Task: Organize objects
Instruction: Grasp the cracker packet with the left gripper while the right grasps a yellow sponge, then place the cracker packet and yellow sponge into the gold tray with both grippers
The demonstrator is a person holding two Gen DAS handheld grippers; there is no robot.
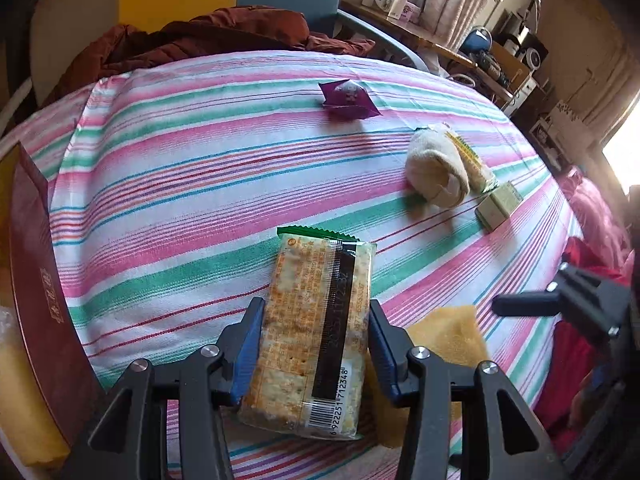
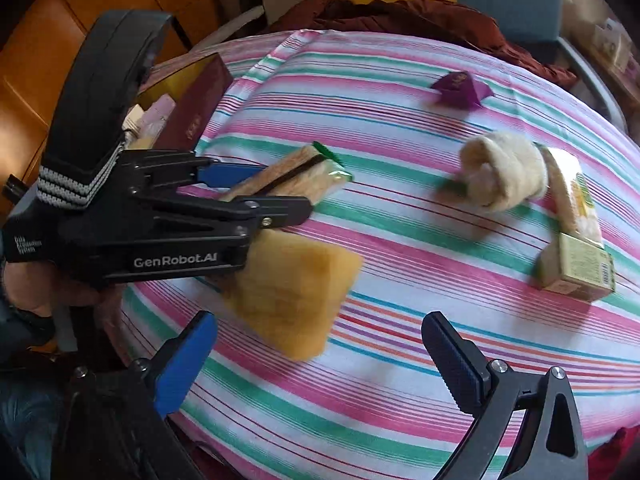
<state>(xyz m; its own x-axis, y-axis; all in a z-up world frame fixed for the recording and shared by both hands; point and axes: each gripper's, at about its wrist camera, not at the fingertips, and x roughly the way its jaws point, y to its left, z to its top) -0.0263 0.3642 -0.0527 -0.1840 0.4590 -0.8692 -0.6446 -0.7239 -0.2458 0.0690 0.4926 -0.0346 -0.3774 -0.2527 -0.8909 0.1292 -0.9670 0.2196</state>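
Left wrist view showed, at the far left edge, a dark red box (image 1: 36,280) standing open beside the striped cloth (image 1: 180,168) on the tabletop. Moving right, your left tool (image 1: 316,344) gripped a cracker packet (image 1: 316,320) between its blue pads, barcode side up, the packet's green end pointing away from you. Just right of that tool, a yellow sponge (image 1: 452,332) lay flat on the cloth, partly under the packet. Farther back sat a purple wrapped sweet (image 1: 348,100), and to the right of it a cream rolled sock (image 1: 436,172) touched a second cracker packet (image 1: 472,156), with a small green box (image 1: 500,204) just beside that packet's near end. At the right edge part of your other tool came into the picture.

In the right wrist view, the red box sat at upper left behind your left tool, which held the packet above the cloth, with the sponge below it. Your right tool (image 2: 320,356) stood wide open with nothing between its pads, hovering over bare cloth near the sponge. The sock, second packet and small box lay to the right, the purple sweet well behind them.
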